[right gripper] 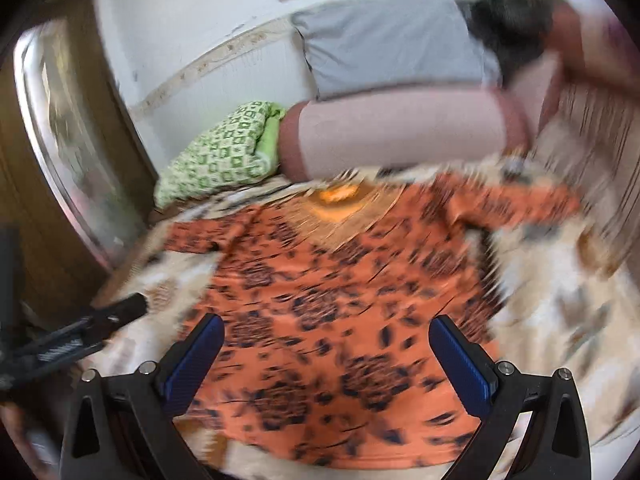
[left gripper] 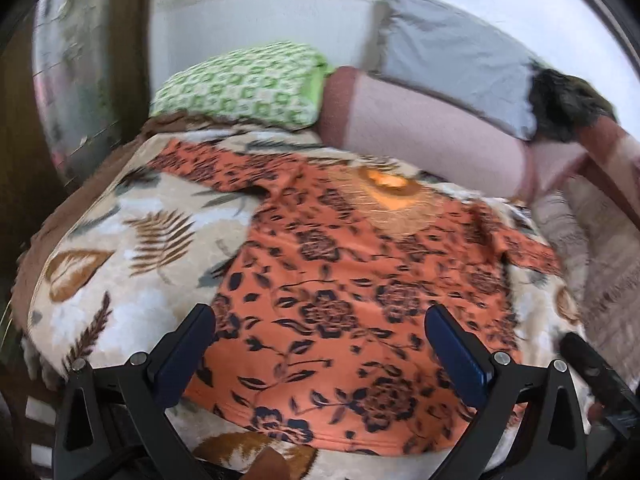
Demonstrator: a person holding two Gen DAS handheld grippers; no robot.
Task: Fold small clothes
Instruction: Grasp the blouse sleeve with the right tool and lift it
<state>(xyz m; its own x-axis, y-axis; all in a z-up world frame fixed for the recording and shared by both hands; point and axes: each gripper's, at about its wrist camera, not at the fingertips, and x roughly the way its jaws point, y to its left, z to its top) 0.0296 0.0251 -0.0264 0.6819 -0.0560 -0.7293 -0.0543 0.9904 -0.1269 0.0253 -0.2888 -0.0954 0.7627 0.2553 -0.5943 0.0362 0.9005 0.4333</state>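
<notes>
With both the left gripper [left gripper: 320, 340] and the right gripper [right gripper: 326, 346] wide open and empty above the flat shirt [left gripper: 340, 300], it seems best to pinch each hem corner cleanly, without the blanket [left gripper: 120, 240].

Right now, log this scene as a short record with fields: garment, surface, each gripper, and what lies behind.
garment: orange floral top, spread flat, neckline at the far end, hem nearest the cameras
surface: leaf-print blanket under the top
left gripper: jaws open, above the hem, holding nothing
right gripper: jaws open, above the hem, holding nothing
behind: green patterned pillow, pink bolster, grey pillow
fold state: not yet begun, sleeves out to both sides
image quality: right wrist view blurred
</notes>
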